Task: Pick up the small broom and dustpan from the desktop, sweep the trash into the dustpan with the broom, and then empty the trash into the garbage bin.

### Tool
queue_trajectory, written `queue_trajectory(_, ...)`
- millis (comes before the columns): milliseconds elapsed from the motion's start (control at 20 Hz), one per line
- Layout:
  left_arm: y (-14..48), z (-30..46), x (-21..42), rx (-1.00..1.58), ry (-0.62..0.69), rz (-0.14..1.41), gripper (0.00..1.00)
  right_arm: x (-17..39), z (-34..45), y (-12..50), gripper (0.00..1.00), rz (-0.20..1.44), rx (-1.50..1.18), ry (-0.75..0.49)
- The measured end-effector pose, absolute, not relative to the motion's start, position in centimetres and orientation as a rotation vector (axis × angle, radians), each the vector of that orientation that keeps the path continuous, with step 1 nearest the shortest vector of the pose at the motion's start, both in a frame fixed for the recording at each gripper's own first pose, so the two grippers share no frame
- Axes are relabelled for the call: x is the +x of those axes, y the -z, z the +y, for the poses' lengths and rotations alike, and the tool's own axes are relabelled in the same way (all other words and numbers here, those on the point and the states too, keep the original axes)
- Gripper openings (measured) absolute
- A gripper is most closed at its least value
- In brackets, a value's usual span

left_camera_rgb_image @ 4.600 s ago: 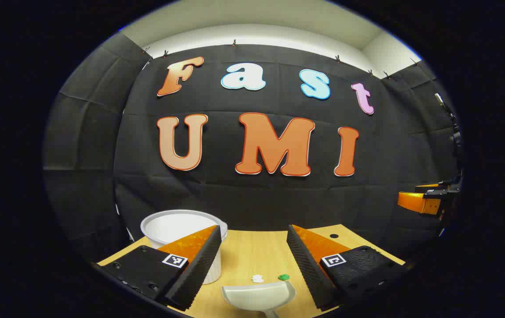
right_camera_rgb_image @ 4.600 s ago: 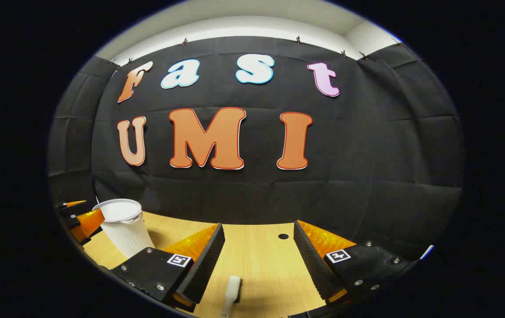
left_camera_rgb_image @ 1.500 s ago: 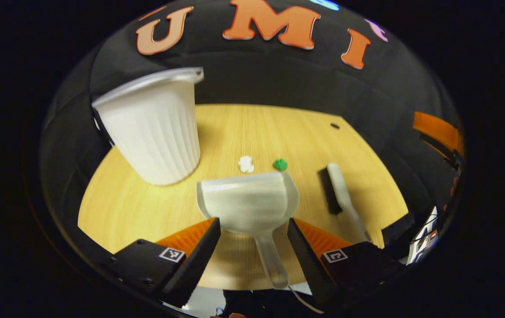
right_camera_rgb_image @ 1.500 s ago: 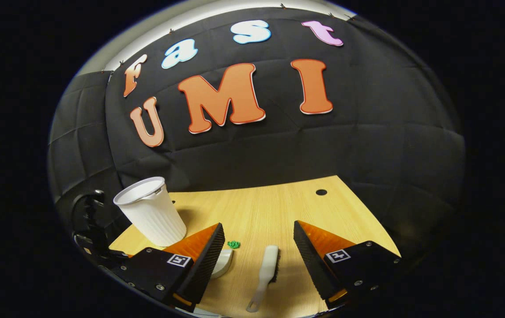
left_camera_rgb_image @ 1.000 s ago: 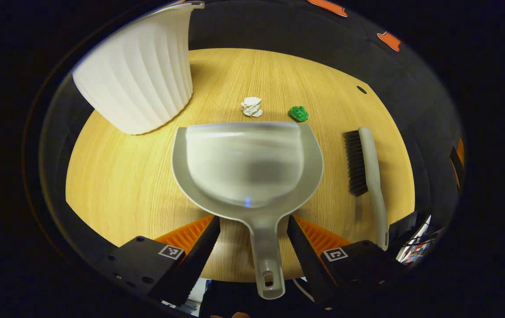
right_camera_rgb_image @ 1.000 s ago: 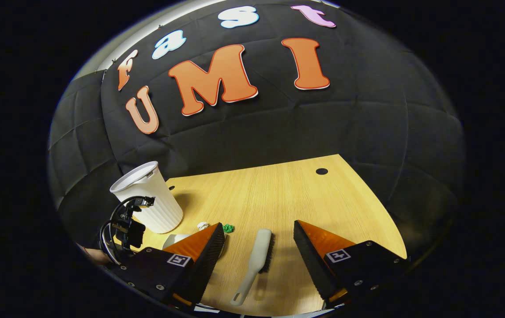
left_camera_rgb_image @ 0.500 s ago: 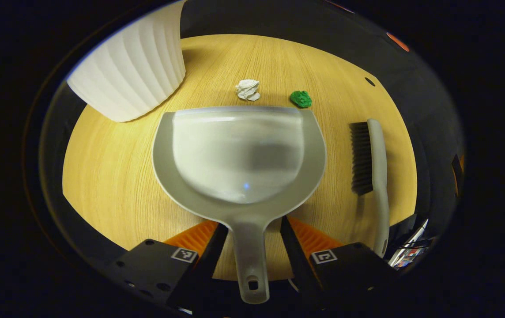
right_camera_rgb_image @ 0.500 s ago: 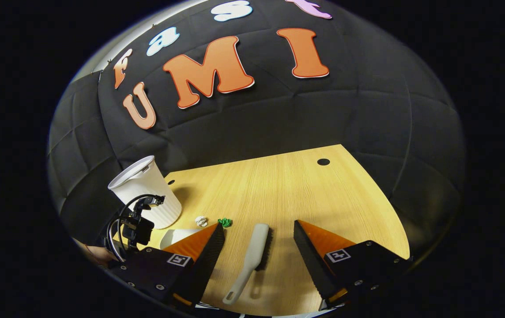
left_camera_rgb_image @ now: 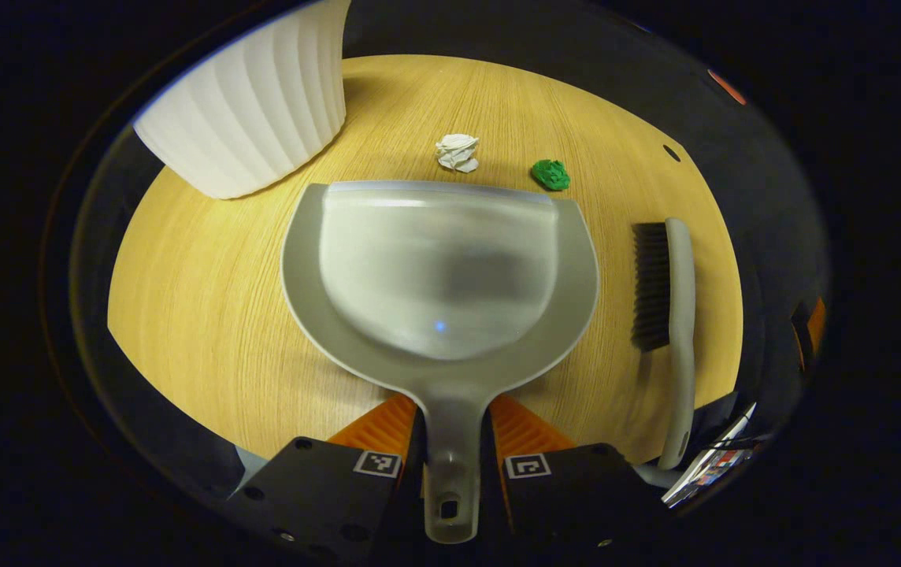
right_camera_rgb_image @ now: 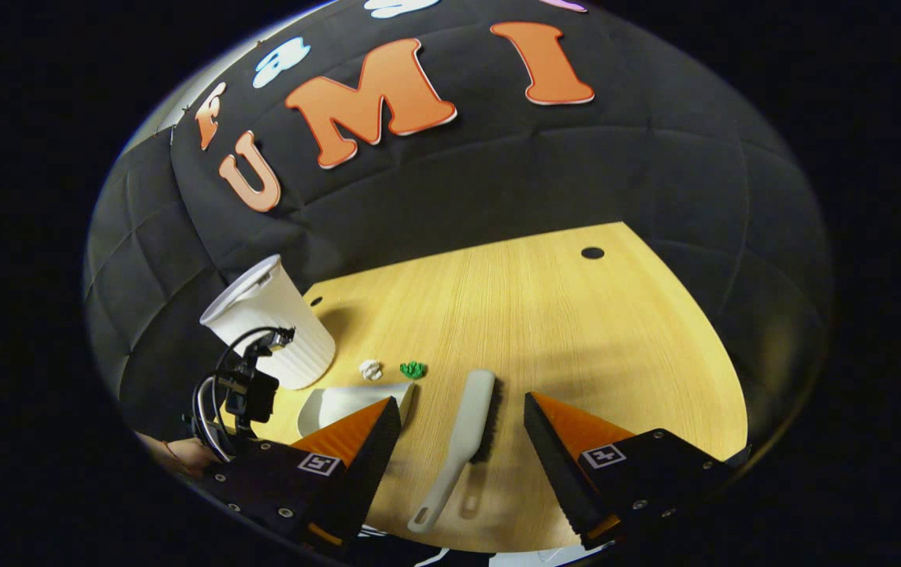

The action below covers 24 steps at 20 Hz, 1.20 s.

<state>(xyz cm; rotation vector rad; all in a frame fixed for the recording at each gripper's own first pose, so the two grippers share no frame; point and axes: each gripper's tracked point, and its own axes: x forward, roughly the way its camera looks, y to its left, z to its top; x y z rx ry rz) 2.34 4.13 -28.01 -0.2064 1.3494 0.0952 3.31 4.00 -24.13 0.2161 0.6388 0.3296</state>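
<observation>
Two paper scraps (left_camera_rgb_image: 457, 152) ahead of empty dustpan (left_camera_rgb_image: 439, 268), left tongs (left_camera_rgb_image: 453, 441) clamping its handle, right tongs (right_camera_rgb_image: 462, 441) wide.

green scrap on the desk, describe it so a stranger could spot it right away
On the light wooden desk, look just past the front lip of the grey plastic dustpan. The small crumpled green scrap lies there beside a crumpled white paper scrap, nearer the grey black-bristled broom; only it is green.

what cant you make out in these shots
- Garbage bin: rim and inside cut off at the top edge of the left gripper view.
- Dustpan: handle and rear hidden behind the right claw's finger in the right gripper view.
- Broom: handle end hidden at the edge of the left gripper view.
</observation>
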Motion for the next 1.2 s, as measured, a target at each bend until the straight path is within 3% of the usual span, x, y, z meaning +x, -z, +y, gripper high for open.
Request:
queue_trajectory(250, 25.4, 3.3, 1.2, -0.098, -0.034, 1.273, 0.32, 0.8, 5.8, 29.8, 0.95, 0.876, 0.167, -0.346)
queue_trajectory(550, 24.9, 3.8, 0.9, -0.086, 0.009, 1.270, 0.32, -0.1, 6.6, 37.0, 0.96, 1.085, 0.029, -0.274)
queue_trajectory(950, 24.4, 4.9, 1.0, -0.053, 0.066, 1.220, 0.32, -0.3, 8.5, 39.1, 0.93, 1.189, -0.035, -0.241)
queue_trajectory(1050, 24.3, 4.9, 1.0, -0.063, 0.078, 1.216, 0.32, -0.3, 8.7, 39.7, 0.89, 1.211, -0.055, -0.232)
queue_trajectory(1200, 23.6, 5.6, 0.7, -0.071, 0.089, 1.217, 0.32, -0.3, 8.8, 40.7, 0.61, 1.246, -0.087, -0.210)
